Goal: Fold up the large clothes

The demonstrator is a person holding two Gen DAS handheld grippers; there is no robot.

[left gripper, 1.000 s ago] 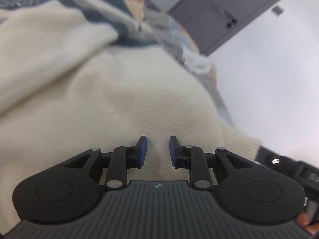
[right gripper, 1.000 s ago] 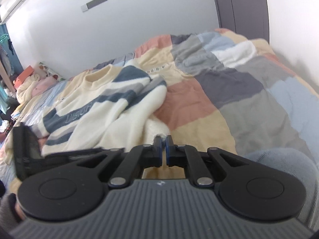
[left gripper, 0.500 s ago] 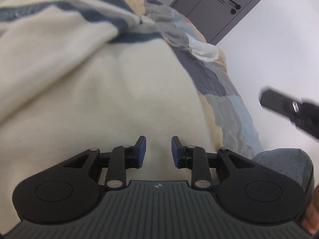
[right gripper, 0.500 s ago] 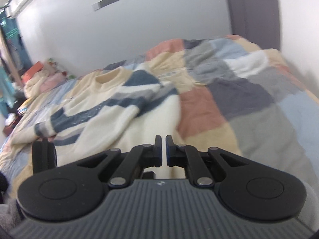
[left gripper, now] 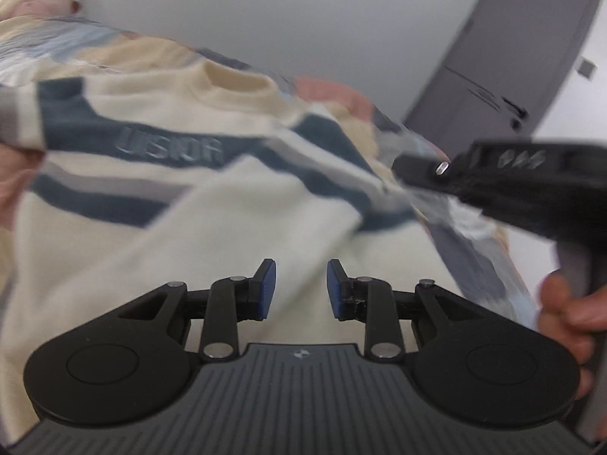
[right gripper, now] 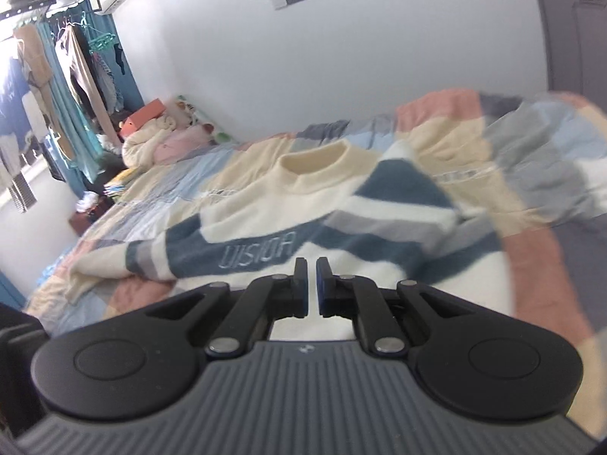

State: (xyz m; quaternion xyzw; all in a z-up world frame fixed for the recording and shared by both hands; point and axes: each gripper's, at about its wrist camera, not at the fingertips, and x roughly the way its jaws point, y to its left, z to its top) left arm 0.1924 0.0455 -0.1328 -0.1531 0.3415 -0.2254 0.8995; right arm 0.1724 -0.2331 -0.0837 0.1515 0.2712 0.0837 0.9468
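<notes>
A cream sweater (left gripper: 227,227) with dark blue and grey stripes and stitched letters lies spread on the bed, collar (right gripper: 315,159) at the far end. One sleeve is folded across its body. My left gripper (left gripper: 300,267) hovers over the sweater's cream lower part, open, with nothing between the blue pads. My right gripper (right gripper: 311,265) is shut and empty, just above the fabric below the letters (right gripper: 258,252). In the left wrist view, the right tool's black body (left gripper: 531,189) crosses the right side, with a hand (left gripper: 565,303) on its grip.
A patchwork quilt (right gripper: 531,159) in peach, grey, blue and cream covers the bed. Pillows and soft toys (right gripper: 163,136) are piled at the far left corner. Clothes hang on a rack (right gripper: 76,68) by the window. A grey door (left gripper: 512,57) stands beyond the bed.
The left gripper rose and tipped up, so the sweater's stripes and collar now show, and its jaws stand slightly wider. The right gripper swung left over the sweater and stayed shut.
</notes>
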